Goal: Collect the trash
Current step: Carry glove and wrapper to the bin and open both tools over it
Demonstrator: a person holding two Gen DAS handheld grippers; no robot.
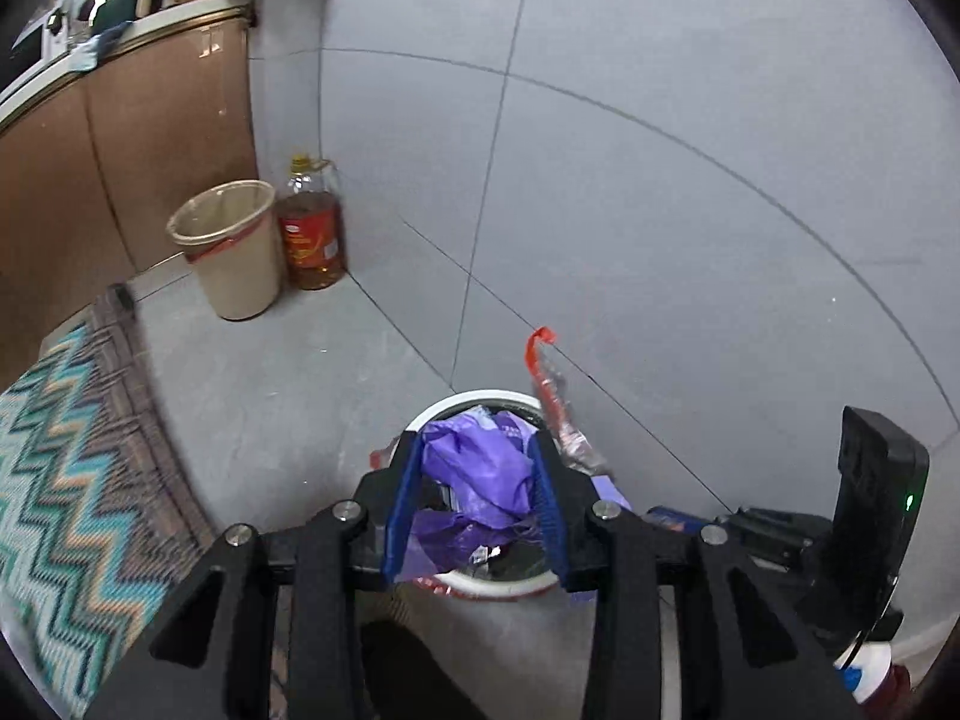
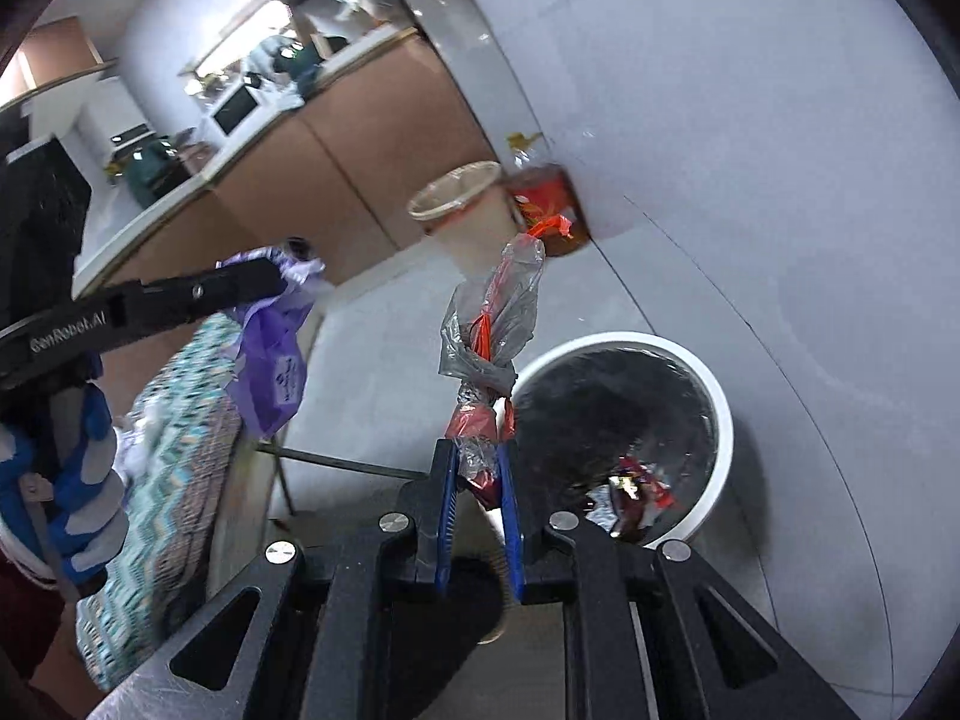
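Note:
My left gripper [image 1: 474, 441] is shut on a crumpled purple plastic bag [image 1: 480, 468] and hangs right above a white-rimmed trash bin [image 1: 480, 397] on the floor. In the right wrist view the same bag [image 2: 276, 360] dangles from the left gripper [image 2: 276, 273] at the left. My right gripper [image 2: 477, 450] is shut on a twisted clear wrapper with a red strip [image 2: 504, 306], which sticks up just left of the bin [image 2: 723, 420]. The bin has a black liner and some red and silver wrappers [image 2: 630, 486] at the bottom. The wrapper's top [image 1: 549, 384] also shows beside the purple bag.
A beige bin [image 1: 231, 246] and a large oil bottle [image 1: 312, 228] stand in the corner against the grey tiled wall. Brown cabinets [image 1: 150, 138] with a cluttered counter run along the left. A zigzag rug [image 1: 72, 450] covers the floor at the left.

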